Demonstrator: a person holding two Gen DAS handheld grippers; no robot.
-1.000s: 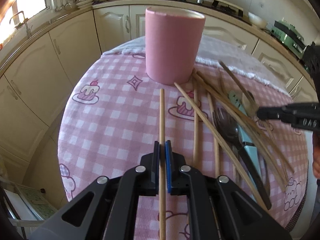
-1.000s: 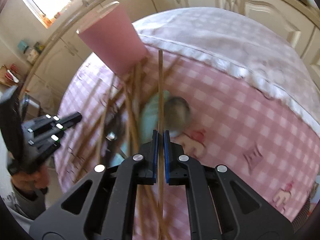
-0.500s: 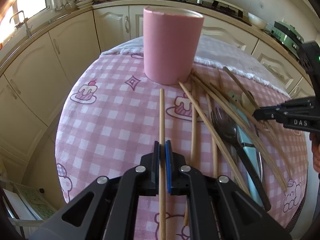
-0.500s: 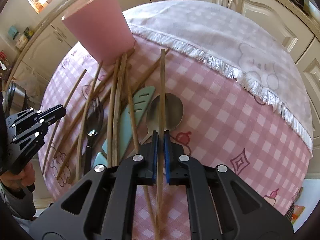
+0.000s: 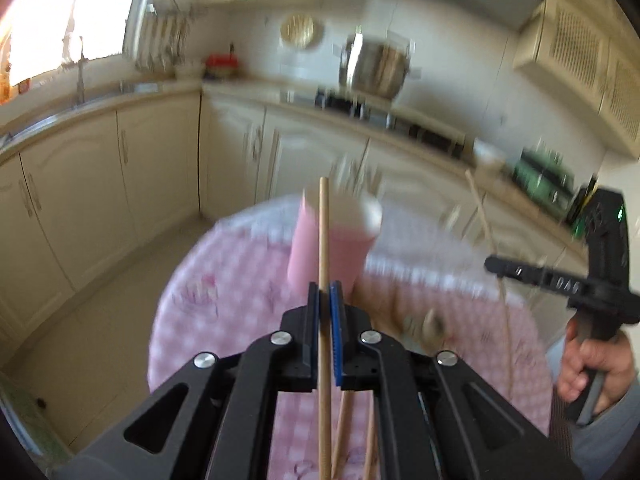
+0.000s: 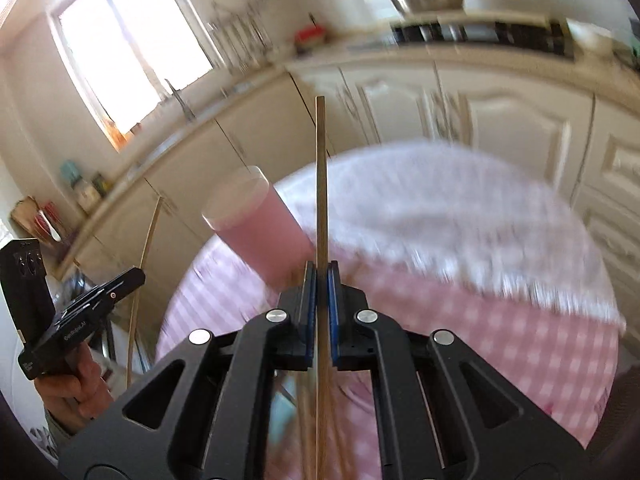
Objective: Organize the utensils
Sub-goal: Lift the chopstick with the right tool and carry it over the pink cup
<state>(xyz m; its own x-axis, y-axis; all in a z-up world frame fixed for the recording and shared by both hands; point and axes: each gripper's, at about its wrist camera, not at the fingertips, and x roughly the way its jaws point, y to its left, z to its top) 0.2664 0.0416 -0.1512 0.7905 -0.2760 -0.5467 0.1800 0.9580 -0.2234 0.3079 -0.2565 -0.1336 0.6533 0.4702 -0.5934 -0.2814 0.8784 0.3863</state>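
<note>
Left wrist view: left gripper [image 5: 325, 300] is clenched on a wooden chopstick [image 5: 323, 240], blue pads pinching it at mid-length. The stick runs straight out along the fingers, and its far tip sits over the rim of the pink cup [image 5: 340, 248]. The cup stands upright on the pink checked tablecloth [image 5: 224, 320], toward the far edge of the round table. Frame is motion-blurred. More chopsticks [image 5: 348, 432] lie on the cloth on the near side of the cup, partly hidden under the gripper body. Right of the cup, the right gripper [image 5: 494, 265] is in view, carried by a hand [image 5: 596, 364], with a thin stick [image 5: 486, 228] crossing its tip.

Right wrist view: right gripper [image 6: 321, 288] is clamped on a second chopstick [image 6: 321, 184], jaws tight on it. This stick rises past the right side of the cup [image 6: 260, 232], with its tip well above the cup's rim in the frame. Left of the cup, the left gripper [image 6: 132, 278] and its hand [image 6: 76, 388] show, and its stick [image 6: 146, 248] stands steeply. Behind the cup are cream cabinets [image 6: 500, 120]. The cloth [image 6: 480, 340] is blurred.
</note>
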